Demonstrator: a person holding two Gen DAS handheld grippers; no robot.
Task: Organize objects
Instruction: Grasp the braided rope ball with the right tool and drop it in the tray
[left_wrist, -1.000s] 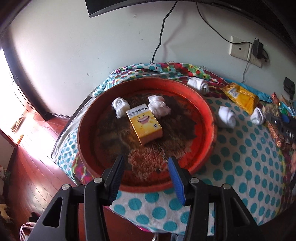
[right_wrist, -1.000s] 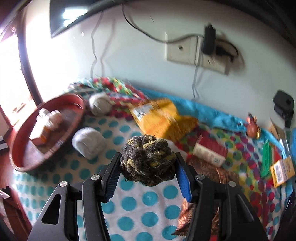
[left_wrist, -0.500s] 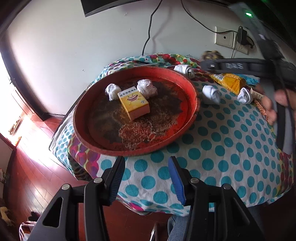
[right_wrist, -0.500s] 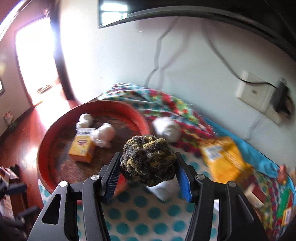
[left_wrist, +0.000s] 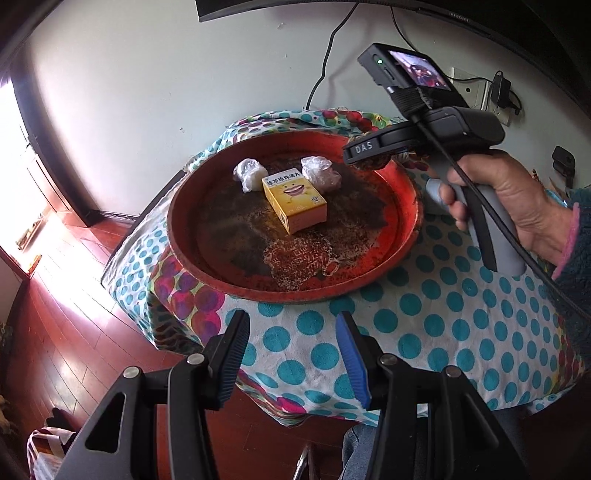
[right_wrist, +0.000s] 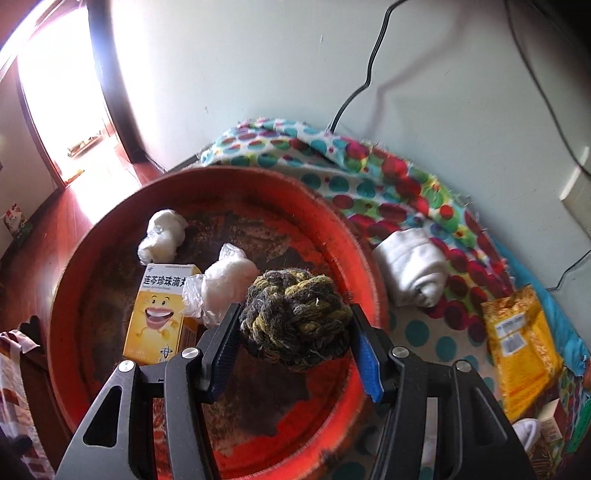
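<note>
A table draped in a white cloth with teal polka dots (left_wrist: 436, 325) is filling most of both views, with a band of multicoloured dots running along its far edge by the pale wall. On the cloth a large round red tray with a worn, dark-stained floor (left_wrist: 369, 280) is sitting near the corner of the table, and it is holding three things grouped toward its far side: a yellow cardboard box printed with a smiling cartoon face (left_wrist: 295, 201) lying flat, and two white lumps wrapped in clear plastic, one (left_wrist: 249, 174) just beyond the box's far left corner and the other (left_wrist: 320, 173) touching the box's far right corner.

Outside the tray, a rolled white sock (right_wrist: 410, 273) is lying just beside the rim on the multicoloured band, and a crinkled yellow foil packet (right_wrist: 521, 347) is resting farther right.

The right gripper (right_wrist: 295, 336), carried by a hand (left_wrist: 498, 199) in a dark fleecy sleeve with a pink cuff, is hovering over the tray's far right part, its jaws pressing from both sides on a knotted ball of grey and yellow-green rope (right_wrist: 295, 317). The ball is hanging above the tray floor, near the right plastic lump.

The left gripper (left_wrist: 291, 354) is hanging over the near table edge, short of the tray, its jaws standing partly apart with nothing between them.
</note>
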